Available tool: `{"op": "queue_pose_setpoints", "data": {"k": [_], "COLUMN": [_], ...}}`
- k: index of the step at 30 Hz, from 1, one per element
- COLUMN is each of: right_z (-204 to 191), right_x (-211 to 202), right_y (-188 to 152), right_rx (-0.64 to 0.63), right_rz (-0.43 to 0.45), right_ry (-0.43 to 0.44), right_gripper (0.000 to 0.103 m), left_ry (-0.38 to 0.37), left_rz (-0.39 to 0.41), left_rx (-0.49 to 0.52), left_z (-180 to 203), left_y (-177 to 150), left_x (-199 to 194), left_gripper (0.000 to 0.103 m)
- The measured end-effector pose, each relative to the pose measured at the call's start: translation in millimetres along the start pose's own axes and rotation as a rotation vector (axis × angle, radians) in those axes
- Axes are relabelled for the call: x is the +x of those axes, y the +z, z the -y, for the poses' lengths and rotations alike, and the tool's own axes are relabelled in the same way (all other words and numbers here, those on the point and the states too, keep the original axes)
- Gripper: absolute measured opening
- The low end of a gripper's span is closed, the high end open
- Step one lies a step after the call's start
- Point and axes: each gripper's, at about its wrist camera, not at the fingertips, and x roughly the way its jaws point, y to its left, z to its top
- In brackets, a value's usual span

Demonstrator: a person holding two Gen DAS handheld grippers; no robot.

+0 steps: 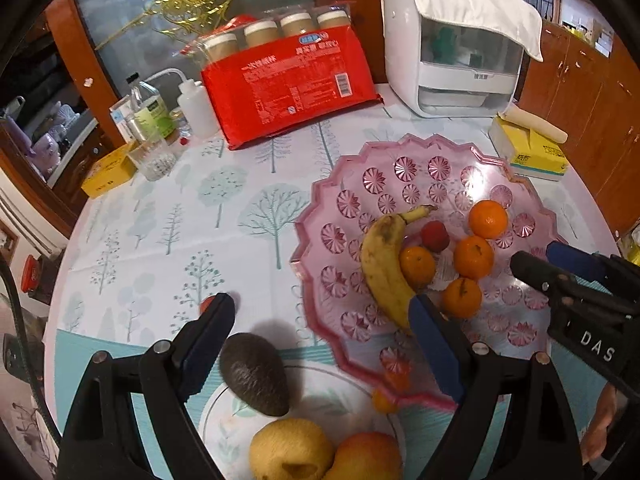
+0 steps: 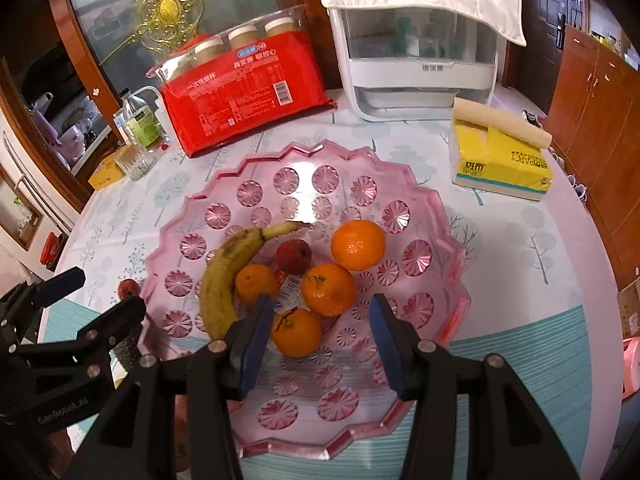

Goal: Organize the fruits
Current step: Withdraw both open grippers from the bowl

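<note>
A pink glass fruit tray (image 1: 404,172) (image 2: 424,204) holds a banana (image 1: 384,268) (image 2: 228,272), several oranges (image 1: 474,258) (image 2: 358,244) and a small red fruit (image 1: 435,236) (image 2: 294,256). A white plate (image 1: 224,420) near me carries a dark avocado (image 1: 256,372), a yellow pear (image 1: 292,448) and a red-orange fruit (image 1: 368,456). My left gripper (image 1: 320,320) is open and empty above the avocado and plate. My right gripper (image 2: 320,316) is open and empty over the tray's near side, by the nearest orange (image 2: 298,336).
A red package of cups (image 1: 292,88) (image 2: 244,96), a white appliance (image 1: 452,48) (image 2: 416,60), a yellow tissue box (image 1: 528,152) (image 2: 500,160), bottles (image 1: 152,112) and a glass (image 1: 154,160) stand at the table's back. A small red fruit (image 2: 129,287) lies left of the tray.
</note>
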Motion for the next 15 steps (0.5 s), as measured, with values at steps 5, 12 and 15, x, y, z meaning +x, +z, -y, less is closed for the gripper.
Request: {"op": "queue_pose_setpoints", "data": {"k": [5, 12, 15], "right_z": [-9, -29, -37], "right_x": [-20, -62, -81], "right_y": [-4, -11, -14], "right_rx": [-0.014, -0.034, -0.038], "right_rz": [0.027, 0.083, 0.108], "right_ry": [0.010, 0.008, 0.000], "right_gripper": [0.050, 0.050, 0.050], "left_ry": [0.007, -0.004, -0.008], "left_rz": [0.039, 0.097, 0.126], "left_rx": [-0.025, -0.043, -0.036], "left_z": [-12, -32, -40], "left_y": [-8, -22, -30], "left_x": [-27, -70, -88], "left_gripper": [0.088, 0.088, 0.092]}}
